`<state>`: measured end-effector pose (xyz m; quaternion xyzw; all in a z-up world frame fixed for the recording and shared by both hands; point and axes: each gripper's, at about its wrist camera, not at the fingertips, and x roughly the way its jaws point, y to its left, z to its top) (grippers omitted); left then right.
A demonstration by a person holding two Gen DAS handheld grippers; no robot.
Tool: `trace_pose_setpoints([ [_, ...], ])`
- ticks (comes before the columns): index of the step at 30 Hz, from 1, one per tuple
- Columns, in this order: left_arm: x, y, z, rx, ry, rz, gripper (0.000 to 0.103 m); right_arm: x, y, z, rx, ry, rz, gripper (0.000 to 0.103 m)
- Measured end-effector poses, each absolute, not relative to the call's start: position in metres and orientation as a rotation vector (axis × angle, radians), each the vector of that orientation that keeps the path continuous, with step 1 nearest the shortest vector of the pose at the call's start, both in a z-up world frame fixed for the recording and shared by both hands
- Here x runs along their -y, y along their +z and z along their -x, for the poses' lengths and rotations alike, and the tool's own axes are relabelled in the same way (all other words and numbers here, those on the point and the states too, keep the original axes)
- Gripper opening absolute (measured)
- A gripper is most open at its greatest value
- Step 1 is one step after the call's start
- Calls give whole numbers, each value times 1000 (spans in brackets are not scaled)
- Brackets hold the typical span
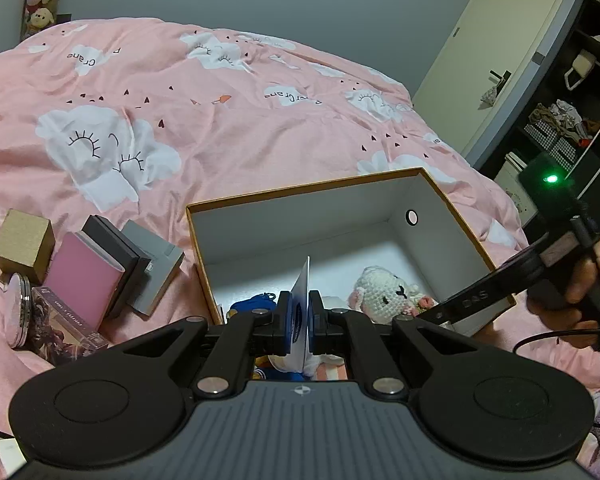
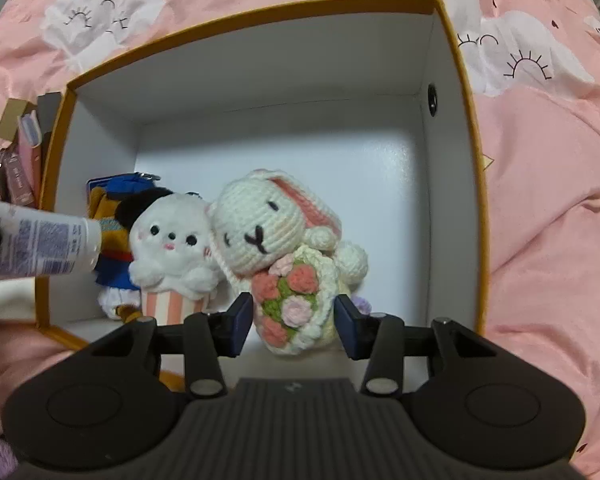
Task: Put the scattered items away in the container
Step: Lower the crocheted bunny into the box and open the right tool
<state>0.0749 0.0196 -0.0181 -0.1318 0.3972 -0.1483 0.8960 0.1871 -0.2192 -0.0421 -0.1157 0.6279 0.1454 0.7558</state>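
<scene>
Box (image 2: 452, 120): open, orange rim, white inside, resting on the pink bed cover (image 1: 220, 128).
Inside: crochet bunny (image 2: 260, 228) holding a flower bouquet, white plush (image 2: 172, 240) to its left, blue toy (image 2: 112, 196) at the far left.
Left gripper (image 1: 302, 316): jaws clamped on a thin white tube (image 1: 304, 292) at the box's near edge.
Right gripper (image 2: 292, 320): jaws apart either side of the bunny's bouquet; contact unclear.
Still outside: small boxes (image 1: 96, 272) left of the box.

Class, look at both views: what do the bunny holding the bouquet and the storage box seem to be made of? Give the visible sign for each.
Bunny: crocheted yarn, matte; rows of knitted loops show across its face.

Storage box: probably rigid cardboard, smooth matte white inside, mustard-coloured edge; thin straight walls and sharp folded corners suggest it.
</scene>
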Motion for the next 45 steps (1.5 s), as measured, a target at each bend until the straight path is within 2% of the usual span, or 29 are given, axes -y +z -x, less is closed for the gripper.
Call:
trace_pose_setpoints([
  [4,-19,-18,-75,-825,-309,270,8,219,-28,-185,-1291,347,284,55],
  [7,-17,-18,-75,-825,-312,262,8,218,-29,-194,-1256,383,293,55],
  [12,-17,-18,-75,-829,-309,263,8,211,-52,-213,-1307,441,316,54],
  [18,-15,-20,-78,-843,-316,255,8,203,-69,-201,-1367,479,413,63],
  [21,-13,-20,-78,-842,-320,249,8,206,-72,-200,-1403,463,379,56],
  [23,-14,-19,-78,-841,-317,247,8,213,-72,-205,-1448,419,268,46],
  [28,-15,-18,-77,-842,-308,251,8,241,-70,-215,-1551,302,-88,39],
  [32,-15,-18,-78,-843,-310,252,8,248,-74,-209,-1586,289,-226,29],
  [36,-15,-18,-78,-846,-310,245,8,249,-93,-203,-1619,298,-255,30],
  [39,-15,-18,-78,-848,-303,243,8,241,-84,-197,-1594,354,-160,35],
  [41,-15,-18,-79,-851,-301,245,8,233,-71,-191,-1551,391,-69,45],
  [45,-12,-19,-80,-855,-308,238,8,222,-45,-183,-1418,434,52,52],
])
